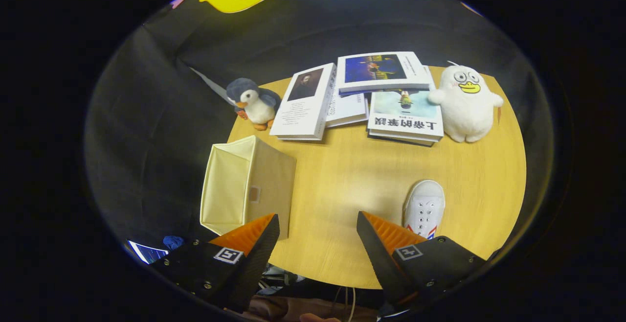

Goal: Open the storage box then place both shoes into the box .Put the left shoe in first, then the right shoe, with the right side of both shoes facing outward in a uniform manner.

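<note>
Storage box [247, 185] standing open on worktop [352, 185]; one white shoe [424, 207] just beyond the right finger, unpacked; gripper [318, 236] spread wide, holding nothing.

upside-down title 上帝的笔误 on book cover [406, 116]

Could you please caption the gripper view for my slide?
Open gripper above round wooden table, cream fabric storage box lying open, white canvas shoe just ahead.
</note>
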Demonstrator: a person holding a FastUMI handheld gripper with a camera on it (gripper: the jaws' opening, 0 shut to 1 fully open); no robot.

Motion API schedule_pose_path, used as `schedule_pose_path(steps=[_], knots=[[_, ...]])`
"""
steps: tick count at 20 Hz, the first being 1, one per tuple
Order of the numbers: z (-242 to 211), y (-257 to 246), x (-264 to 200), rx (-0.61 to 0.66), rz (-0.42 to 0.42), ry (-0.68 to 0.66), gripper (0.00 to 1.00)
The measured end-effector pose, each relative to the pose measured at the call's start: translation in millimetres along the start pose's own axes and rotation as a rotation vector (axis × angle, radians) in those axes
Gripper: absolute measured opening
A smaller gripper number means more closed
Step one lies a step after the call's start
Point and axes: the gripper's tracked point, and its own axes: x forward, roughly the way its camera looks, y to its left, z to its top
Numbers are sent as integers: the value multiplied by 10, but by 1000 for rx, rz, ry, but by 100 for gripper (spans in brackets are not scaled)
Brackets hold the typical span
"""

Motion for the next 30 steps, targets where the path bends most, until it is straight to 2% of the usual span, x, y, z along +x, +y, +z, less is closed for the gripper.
schedule_pose_path(steps=[9, 23, 27, 28, 30], knots=[[-293, -842, -72, 142, -74, 6, 97], [-948, -1903, 167, 235, -201, 107, 97], [-1126, -2054, 320, 245, -215, 151, 95], [-1161, -2066, 370, 249, -215, 159, 89], [-1209, -2102, 435, 250, -216, 175, 87]])
